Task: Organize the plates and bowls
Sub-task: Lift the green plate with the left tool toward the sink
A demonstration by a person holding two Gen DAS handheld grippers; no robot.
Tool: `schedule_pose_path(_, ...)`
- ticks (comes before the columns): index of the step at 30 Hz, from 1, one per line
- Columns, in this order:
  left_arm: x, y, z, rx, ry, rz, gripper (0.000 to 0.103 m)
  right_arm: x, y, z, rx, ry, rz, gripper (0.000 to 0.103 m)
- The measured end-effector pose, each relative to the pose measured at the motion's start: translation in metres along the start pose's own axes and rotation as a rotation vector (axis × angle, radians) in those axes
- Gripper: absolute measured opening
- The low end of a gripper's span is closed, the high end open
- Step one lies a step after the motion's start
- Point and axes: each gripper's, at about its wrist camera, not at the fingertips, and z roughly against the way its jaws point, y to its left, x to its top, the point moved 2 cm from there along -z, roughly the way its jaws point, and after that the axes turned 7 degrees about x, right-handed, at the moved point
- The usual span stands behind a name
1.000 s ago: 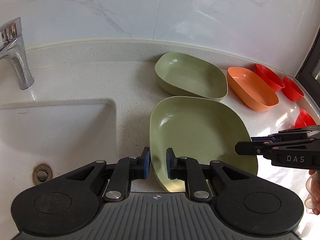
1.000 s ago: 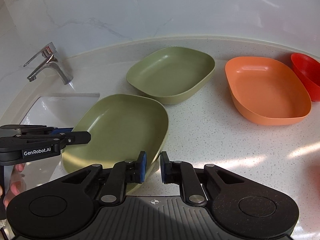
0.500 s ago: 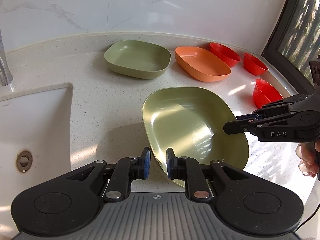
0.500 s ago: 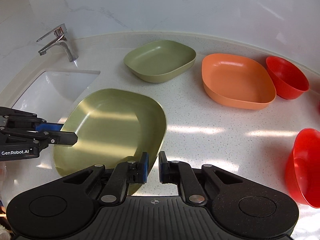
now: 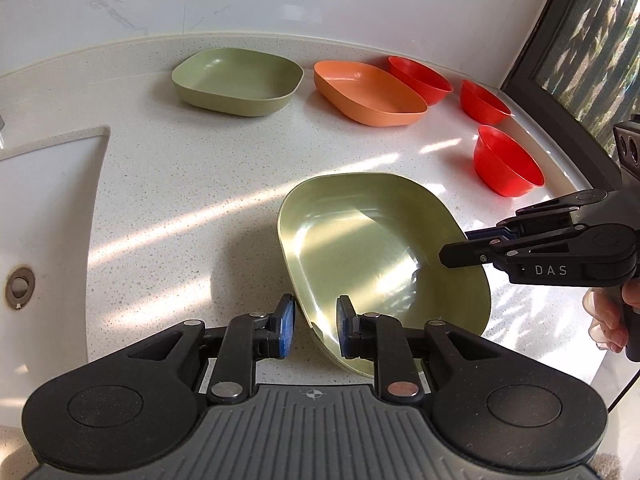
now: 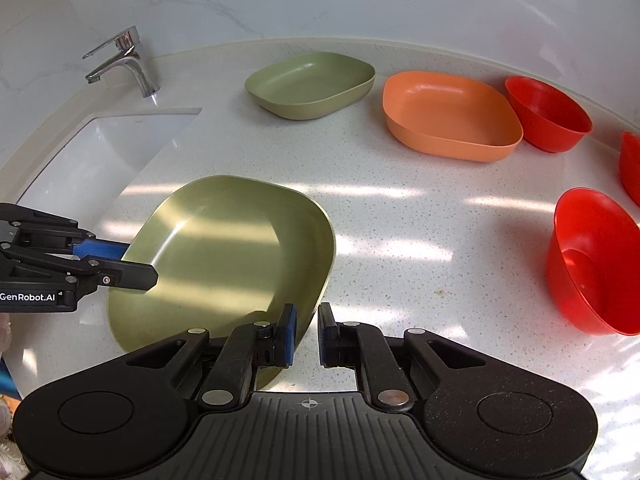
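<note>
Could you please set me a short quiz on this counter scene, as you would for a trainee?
1. How many red bowls stand on the counter?
2. True or false: the orange plate is stacked inside a green plate.
3. Whose rim passes between the fingers of both the left gripper and the right gripper?

Key
1. Three.
2. False: the orange plate stands on the counter beside the far green plate, apart from it.
3. The near green plate.
</note>
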Motion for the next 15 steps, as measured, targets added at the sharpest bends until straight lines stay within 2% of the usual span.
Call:
schedule_pose_path(8, 0.0, 0.0, 0.004, 0.011, -0.019, 0.009, 0.023, -0.003, -0.001, 0.001, -0.001, -0.003, 0.0, 0.01)
schedule_pose_path(10, 0.001, 0.001, 0.006, 0.013, -0.025, 0.02, 0.028, -0.002, -0.001, 0.001, -0.001, -0.005, 0.0, 0.011)
schedule_pose_path(12, 0.001, 0.002, 0.009, 0.018, -0.034, 0.03, 0.039, -0.003, -0.001, 0.002, -0.003, -0.009, 0.001, 0.013)
schedule_pose_path(15, 0.004, 0.003, 0.013, 0.036, -0.054, 0.033, 0.05, -0.004, -0.001, 0.003, -0.018, -0.017, 0.003, 0.017)
